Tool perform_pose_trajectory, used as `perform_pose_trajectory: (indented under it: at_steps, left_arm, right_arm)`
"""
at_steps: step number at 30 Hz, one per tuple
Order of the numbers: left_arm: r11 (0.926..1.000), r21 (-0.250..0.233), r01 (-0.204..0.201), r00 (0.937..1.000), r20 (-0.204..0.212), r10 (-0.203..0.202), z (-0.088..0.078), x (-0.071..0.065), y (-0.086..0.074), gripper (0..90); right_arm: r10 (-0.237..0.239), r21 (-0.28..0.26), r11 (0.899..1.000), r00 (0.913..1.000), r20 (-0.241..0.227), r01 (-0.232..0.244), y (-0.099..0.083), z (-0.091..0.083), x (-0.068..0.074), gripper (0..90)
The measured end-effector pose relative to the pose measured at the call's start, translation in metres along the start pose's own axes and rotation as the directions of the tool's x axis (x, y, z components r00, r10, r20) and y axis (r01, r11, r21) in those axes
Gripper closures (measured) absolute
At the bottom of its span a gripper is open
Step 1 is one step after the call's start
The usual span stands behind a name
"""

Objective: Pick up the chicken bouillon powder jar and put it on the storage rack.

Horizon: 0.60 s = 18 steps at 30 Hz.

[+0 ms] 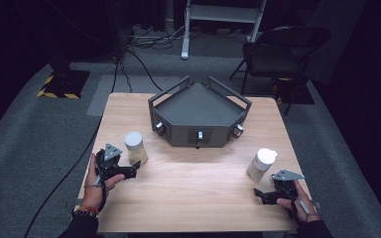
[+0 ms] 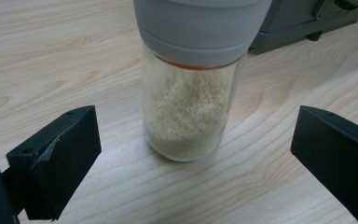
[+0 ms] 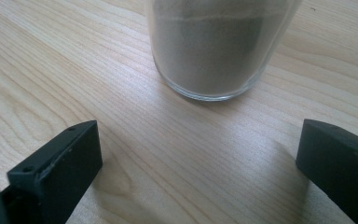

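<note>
On my left, the left tongs (image 1: 129,171) sit low on the counter (image 1: 188,188), jaws spread wide, and the pale-grain jar (image 1: 135,148) stands upright just ahead of them. In the left gripper view that jar (image 2: 189,112) is centred in the gap between my two jaws, glass clear of both, grey lid on top. I'm lined up this way so a straight push forward puts the glass between the pads, below the lid.

Moving to the middle, the dark grey tray (image 1: 198,106) with its knobs waits at the far side of the counter, nothing in it. My guess is that's where both jars are headed.

Over to the right, the grey-powder jar (image 1: 261,163) stands upright near the right edge, and my right tongs (image 1: 260,194) rest just short of it, also wide open. In the right gripper view the jar's base (image 3: 214,51) sits ahead of the jaws and a touch off centre, not yet between them, so I'd say this side needs a bit more forward travel before closing.
</note>
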<state>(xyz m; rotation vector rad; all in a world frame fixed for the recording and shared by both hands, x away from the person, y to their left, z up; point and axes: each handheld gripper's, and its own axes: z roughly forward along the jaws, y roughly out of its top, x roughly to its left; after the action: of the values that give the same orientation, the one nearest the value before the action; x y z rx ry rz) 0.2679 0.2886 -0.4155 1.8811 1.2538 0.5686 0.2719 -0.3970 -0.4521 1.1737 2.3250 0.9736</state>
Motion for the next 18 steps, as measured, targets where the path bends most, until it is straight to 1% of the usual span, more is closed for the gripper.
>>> perform_pose_trajectory:
  at_steps: [6,9,10,11,18]
  left_arm:
    - [0.9998,-0.014,0.015,0.9999,-0.001,-0.015,0.004,0.001,0.005,1.1]
    - [0.9998,-0.011,0.016,0.9999,0.000,-0.016,0.007,0.002,0.008,1.0]
    - [0.9998,-0.011,0.016,0.9999,0.000,-0.016,0.007,0.002,0.008,1.0]
    - [0.9996,-0.012,0.027,0.9996,0.003,-0.027,0.010,0.004,0.009,1.0]
    - [0.9989,-0.029,0.037,0.9993,0.009,-0.037,0.017,0.006,0.011,1.0]
  right_arm:
    - [0.000,0.000,1.000,1.0000,0.000,0.000,0.000,0.000,0.000,0.0]
    - [-0.001,0.000,1.000,1.0000,-0.001,0.001,0.000,0.000,0.000,0.0]
    - [-0.001,0.000,1.000,1.0000,-0.001,0.001,0.000,0.000,0.000,0.0]
    - [-0.001,0.000,1.000,1.0000,-0.001,0.001,0.000,0.000,0.000,0.0]
    - [-0.001,0.000,1.000,1.0000,-0.001,0.001,0.000,0.000,0.000,0.0]
